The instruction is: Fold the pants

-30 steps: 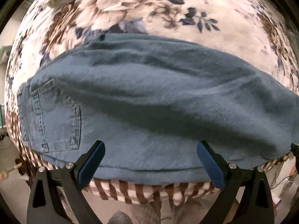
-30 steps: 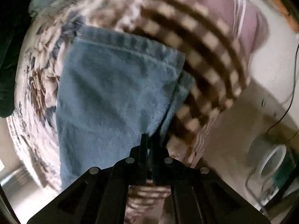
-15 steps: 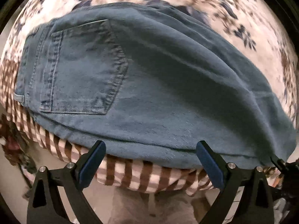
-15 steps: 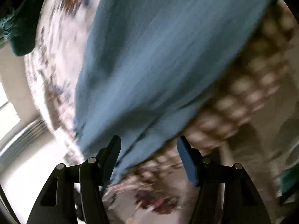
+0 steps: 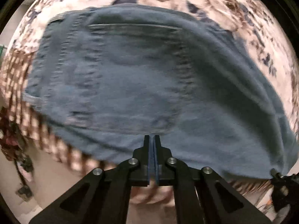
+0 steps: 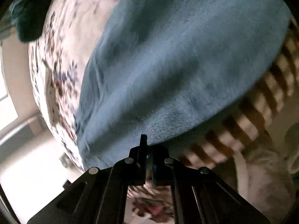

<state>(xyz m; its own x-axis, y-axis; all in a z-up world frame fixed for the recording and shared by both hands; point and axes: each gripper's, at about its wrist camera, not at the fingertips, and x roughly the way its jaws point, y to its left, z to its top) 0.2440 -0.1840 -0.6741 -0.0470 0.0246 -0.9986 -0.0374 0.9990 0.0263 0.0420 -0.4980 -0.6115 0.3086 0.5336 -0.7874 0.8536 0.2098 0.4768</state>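
Blue denim pants (image 5: 142,85) lie spread on a floral bedspread (image 5: 248,18), near edge by its brown checked border (image 6: 261,112). Both tongs have just snapped closed — left tongs (image 5: 151,140) and right tongs (image 6: 147,142) at that denim edge; whether either pinches cloth I cannot tell.

Home bedroom: floral bedspread (image 5: 233,13), checked blanket (image 6: 261,100) beneath.
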